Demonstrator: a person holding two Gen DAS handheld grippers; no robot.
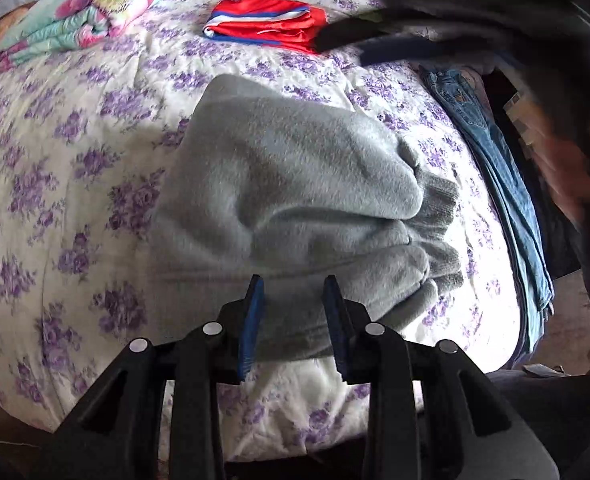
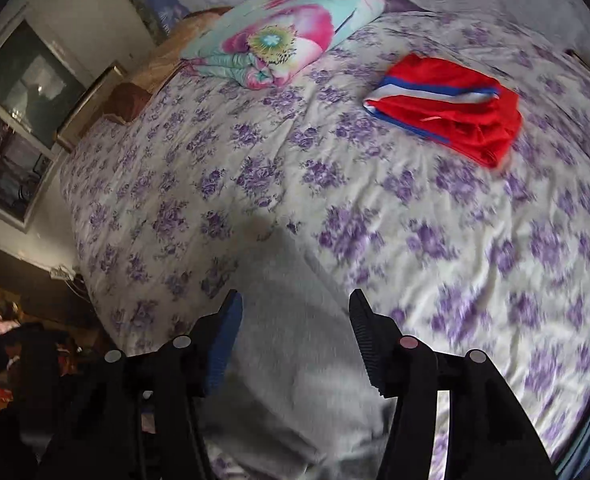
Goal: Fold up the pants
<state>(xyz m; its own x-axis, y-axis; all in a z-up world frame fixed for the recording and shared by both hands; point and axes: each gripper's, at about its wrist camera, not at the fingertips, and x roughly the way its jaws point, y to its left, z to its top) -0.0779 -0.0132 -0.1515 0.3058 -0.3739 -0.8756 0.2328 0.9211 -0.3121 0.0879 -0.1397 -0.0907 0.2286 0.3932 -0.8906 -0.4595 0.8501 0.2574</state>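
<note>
grey pants [image 1: 279, 200] folded on floral bed [image 1: 75, 160]. left gripper [image 1: 293, 292] fingers released above near edge. right gripper [image 2: 295, 308] fingers released over pants. red shorts [image 2: 447, 108] far.

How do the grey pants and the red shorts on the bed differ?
The grey pants are thick, fleecy and plain, with ribbed cuffs; the red shorts look thin and shiny, with blue and white stripes. The grey pants make a bulky, loose fold right under both open grippers, left gripper and right gripper; the red shorts form a flatter, compact bundle farther back, away from both. Both lie folded on the purple-flowered bedspread.
</note>
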